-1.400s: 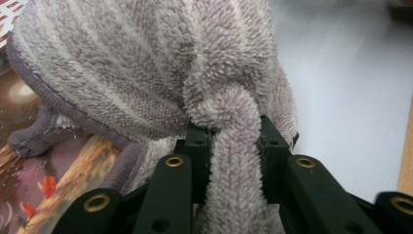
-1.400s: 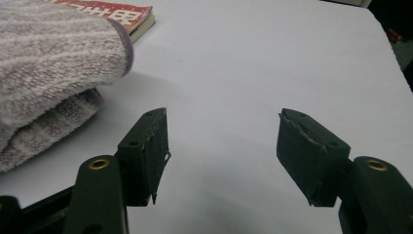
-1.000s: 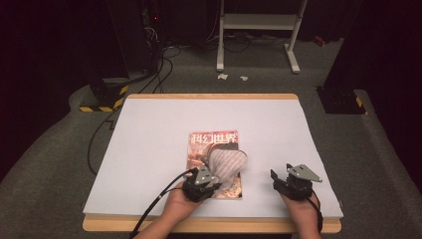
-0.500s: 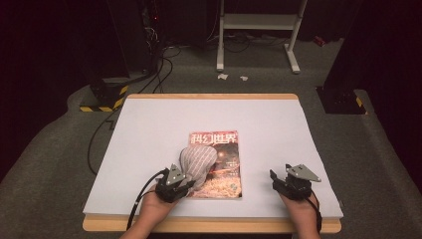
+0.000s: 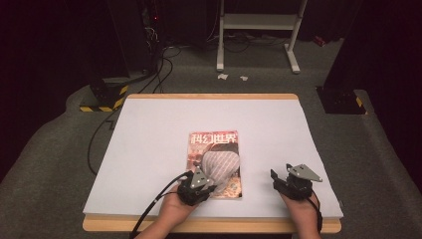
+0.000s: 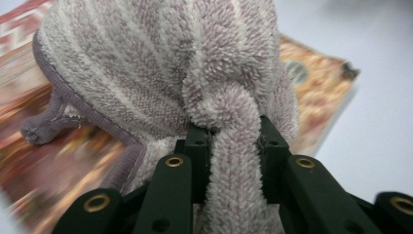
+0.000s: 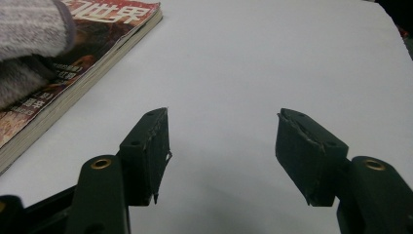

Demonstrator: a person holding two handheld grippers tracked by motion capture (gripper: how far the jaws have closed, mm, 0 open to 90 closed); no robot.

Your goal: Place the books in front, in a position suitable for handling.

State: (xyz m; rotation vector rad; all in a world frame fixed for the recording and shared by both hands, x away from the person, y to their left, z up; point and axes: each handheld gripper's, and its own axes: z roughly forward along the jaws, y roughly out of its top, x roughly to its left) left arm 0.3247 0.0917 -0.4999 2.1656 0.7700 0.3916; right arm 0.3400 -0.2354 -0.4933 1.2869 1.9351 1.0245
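A striped grey-and-white towel point(image 5: 223, 163) lies bunched on a magazine point(image 5: 215, 141) with a red cover, near the table's front edge. My left gripper point(image 5: 201, 181) is shut on a twisted fold of the towel point(image 6: 234, 146), its jaws pinching it from both sides over the magazine point(image 6: 311, 87). My right gripper point(image 5: 283, 181) rests to the right of the magazine on the white tabletop. Its jaws stand open with nothing between them point(image 7: 221, 146). The magazine's edge point(image 7: 73, 92) and a bit of towel point(image 7: 29, 29) show at that view's left.
The white table surface point(image 5: 149, 149) has a wooden front edge point(image 5: 209, 225). Beyond the table stand a white metal frame point(image 5: 259, 30) and dark equipment with cables point(image 5: 149, 59) on a grey carpet.
My left gripper swept the towel leftward across the magazine, then back to the right. The right gripper has stayed in place.
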